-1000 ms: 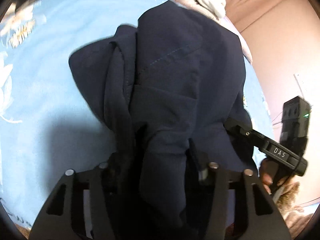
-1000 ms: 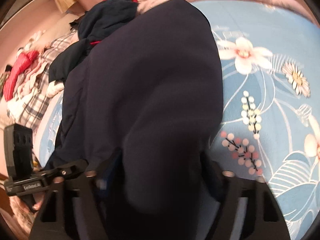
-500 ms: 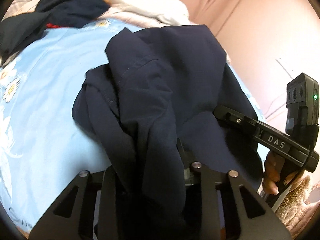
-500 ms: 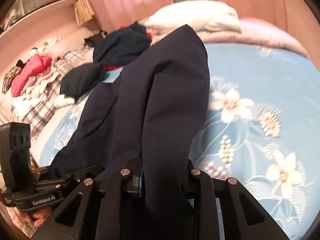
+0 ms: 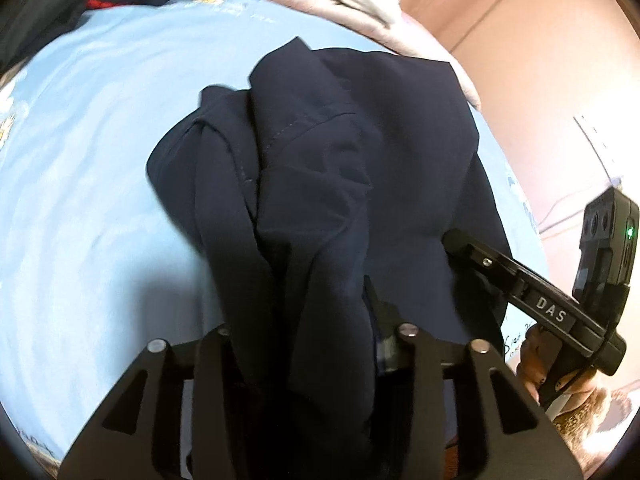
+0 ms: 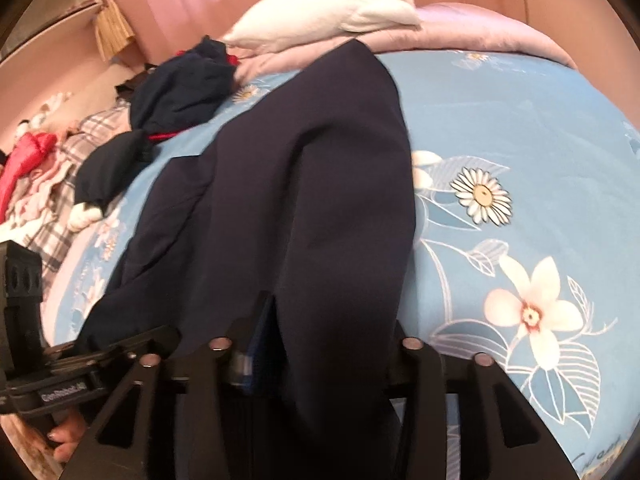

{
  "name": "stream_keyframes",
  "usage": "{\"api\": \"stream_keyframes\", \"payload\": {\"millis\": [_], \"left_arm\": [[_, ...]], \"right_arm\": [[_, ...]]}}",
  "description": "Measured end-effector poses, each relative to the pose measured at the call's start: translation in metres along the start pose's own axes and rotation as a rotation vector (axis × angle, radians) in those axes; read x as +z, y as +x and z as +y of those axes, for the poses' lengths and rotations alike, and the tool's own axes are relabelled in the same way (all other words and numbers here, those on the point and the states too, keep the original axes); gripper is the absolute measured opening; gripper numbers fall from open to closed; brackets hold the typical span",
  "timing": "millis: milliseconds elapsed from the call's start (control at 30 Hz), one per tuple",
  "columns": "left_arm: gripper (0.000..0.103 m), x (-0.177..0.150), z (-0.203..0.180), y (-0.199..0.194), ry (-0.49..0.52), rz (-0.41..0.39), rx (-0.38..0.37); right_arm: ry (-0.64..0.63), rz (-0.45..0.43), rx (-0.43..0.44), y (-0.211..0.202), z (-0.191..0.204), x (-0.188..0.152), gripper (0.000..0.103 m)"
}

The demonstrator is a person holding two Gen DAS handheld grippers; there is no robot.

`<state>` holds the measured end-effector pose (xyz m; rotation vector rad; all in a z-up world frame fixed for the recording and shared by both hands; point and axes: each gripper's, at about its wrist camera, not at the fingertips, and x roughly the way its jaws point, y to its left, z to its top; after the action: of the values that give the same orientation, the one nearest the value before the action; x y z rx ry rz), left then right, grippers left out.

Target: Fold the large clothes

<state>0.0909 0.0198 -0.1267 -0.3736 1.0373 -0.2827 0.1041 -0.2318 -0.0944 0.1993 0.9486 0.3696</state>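
My left tongs (image 5: 320,344): jaws opening, navy garment (image 5: 360,152) bunched between them, fabric draping over the fingers; can't see the pads, so can't tell if they press on it. My right tongs (image 6: 316,344): jaws opening too, a wide fold of the same navy garment (image 6: 312,184) runs between them and hides the pads; can't tell if it is clamped.

In the left view the right tongs (image 5: 468,244) come in from the right edge, tip against the garment's side, a hand (image 5: 548,364) on the handle. In the right view the left tongs (image 6: 132,348) show at lower left, tip at the garment's edge.

Garment lies stretched out from both tongs onto the bed (image 6: 520,120), on the blue floral sheet, far end near the pink quilt (image 6: 480,28). White pillow (image 6: 332,8) sits on the quilt. Second dark garment with red trim (image 6: 180,88) heaped to the left. Beyond it a loose pile of clothes (image 6: 36,176), plaid, white and red. No containers in view.
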Motion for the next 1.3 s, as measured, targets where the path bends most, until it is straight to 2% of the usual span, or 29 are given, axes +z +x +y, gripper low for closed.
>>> {"api": "stream_keyframes", "payload": {"millis": [167,200,233,300,333,400,433,567,733,900,1300], "left_arm": [[0.065,0.007,0.002,-0.019,-0.018,-0.024,0.053],[0.072,0.007,0.003,-0.027,-0.019,-0.040,0.073],[0.076,0.007,0.001,-0.036,-0.015,-0.062,0.092],[0.089,0.005,-0.003,-0.054,0.005,-0.105,0.119],[0.092,0.005,-0.006,-0.064,0.015,-0.128,0.132],[0.101,0.005,-0.010,-0.080,0.026,-0.171,0.147],[0.103,0.005,-0.012,-0.091,0.029,-0.194,0.160],[0.102,-0.002,-0.018,-0.115,0.047,-0.255,0.212],[0.103,-0.013,-0.016,-0.128,0.073,-0.298,0.335],[0.103,-0.019,-0.005,-0.132,0.053,-0.298,0.329],[0.102,-0.024,-0.005,-0.136,0.067,-0.316,0.334]], "right_arm": [[-0.003,-0.025,-0.057,-0.017,0.000,0.001,0.068],[-0.002,-0.051,-0.088,-0.022,0.000,0.001,0.073],[-0.010,-0.069,-0.096,-0.029,0.000,0.001,0.079],[-0.023,-0.102,-0.100,-0.042,0.002,-0.001,0.088],[-0.032,-0.124,-0.102,-0.050,0.005,-0.001,0.093],[-0.049,-0.160,-0.110,-0.064,0.011,-0.002,0.096],[-0.058,-0.180,-0.114,-0.071,0.014,-0.002,0.098],[-0.088,-0.253,-0.117,-0.095,0.027,-0.003,0.099],[-0.123,-0.340,-0.129,-0.117,0.036,-0.005,0.100],[-0.123,-0.374,-0.131,-0.123,0.036,-0.005,0.101],[-0.103,-0.327,-0.142,-0.114,0.038,-0.010,0.101]]}}
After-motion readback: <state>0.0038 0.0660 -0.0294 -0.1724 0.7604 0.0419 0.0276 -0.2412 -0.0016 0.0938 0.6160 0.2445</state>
